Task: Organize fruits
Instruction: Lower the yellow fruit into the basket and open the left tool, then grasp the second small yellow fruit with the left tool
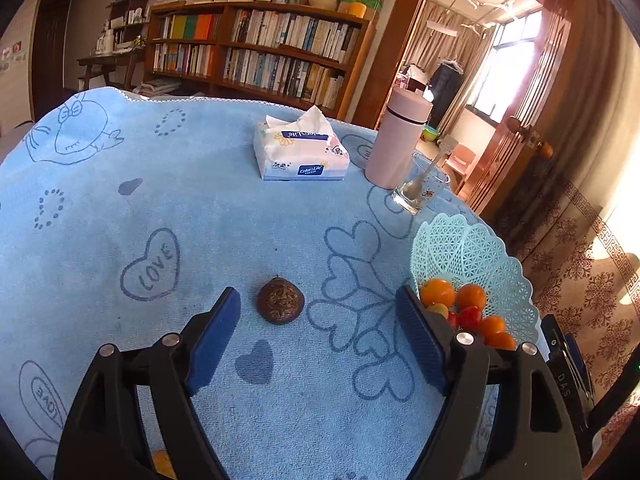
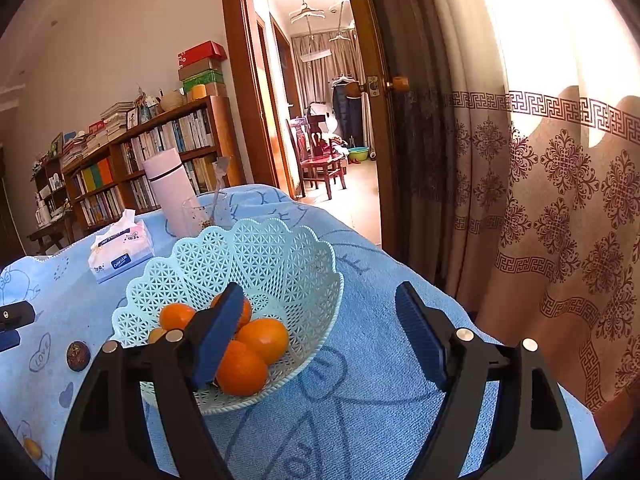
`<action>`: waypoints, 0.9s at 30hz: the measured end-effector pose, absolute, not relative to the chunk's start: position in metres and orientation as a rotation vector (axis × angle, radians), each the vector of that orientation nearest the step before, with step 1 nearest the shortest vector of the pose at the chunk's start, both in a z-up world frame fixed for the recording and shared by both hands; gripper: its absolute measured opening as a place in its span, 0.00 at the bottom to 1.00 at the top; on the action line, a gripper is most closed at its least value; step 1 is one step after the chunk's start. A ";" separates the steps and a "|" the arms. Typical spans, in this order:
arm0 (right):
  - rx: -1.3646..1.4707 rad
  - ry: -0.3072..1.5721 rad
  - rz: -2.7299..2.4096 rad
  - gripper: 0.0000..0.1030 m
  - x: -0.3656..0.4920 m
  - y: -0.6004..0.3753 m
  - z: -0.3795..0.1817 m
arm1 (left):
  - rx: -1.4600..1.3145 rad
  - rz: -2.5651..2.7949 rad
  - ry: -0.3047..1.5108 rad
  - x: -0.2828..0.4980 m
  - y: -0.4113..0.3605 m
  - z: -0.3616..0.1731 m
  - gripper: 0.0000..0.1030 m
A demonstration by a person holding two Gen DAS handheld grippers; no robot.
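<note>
Left gripper [image 1: 318, 312]: jaws spread wide and empty, hovering low over the cloth with the brown fruit just beyond their gap, which looks like lining up for a pick
Right gripper [image 2: 320, 312]: jaws wide apart, nothing between them; its left pad overlaps the basket in view, likely parked just near of it
Brown fruit [image 1: 281, 299]: a dark, wrinkled round fruit alone on the blue towel cloth [image 1: 168, 200], left of the basket and apart from it
Basket [image 2: 280, 256]: pale green lattice bowl near the table's right edge, holding the gathered fruit
Oranges [image 2: 262, 340]: small ones heaped at the basket's near side, with red tomatoes [image 1: 468, 316] among them
Stray fruit [image 2: 32, 448]: a small yellow-orange piece near the left edge, still outside
Far items: tissue pack [image 1: 300, 152], pink flask [image 1: 394, 140] and glass [image 1: 420, 188], clear of the work
Progress: probably mostly sorted, two pieces left
</note>
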State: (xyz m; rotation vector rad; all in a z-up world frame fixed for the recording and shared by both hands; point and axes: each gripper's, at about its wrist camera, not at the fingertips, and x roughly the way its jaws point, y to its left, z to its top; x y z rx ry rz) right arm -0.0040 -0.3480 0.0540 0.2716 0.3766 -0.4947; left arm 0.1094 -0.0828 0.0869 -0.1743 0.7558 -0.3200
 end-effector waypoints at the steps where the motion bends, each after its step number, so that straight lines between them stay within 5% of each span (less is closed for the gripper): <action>1: 0.271 0.376 -0.494 0.77 -0.004 -0.348 0.054 | -0.176 -0.310 0.758 0.108 -0.078 0.087 0.77; 5: 0.267 0.370 -0.494 0.84 -0.005 -0.348 0.054 | -0.172 -0.274 0.768 0.103 -0.059 0.084 0.77; 27: 0.269 0.370 -0.484 0.85 -0.005 -0.346 0.054 | -0.057 -0.157 0.876 0.041 0.006 0.034 0.82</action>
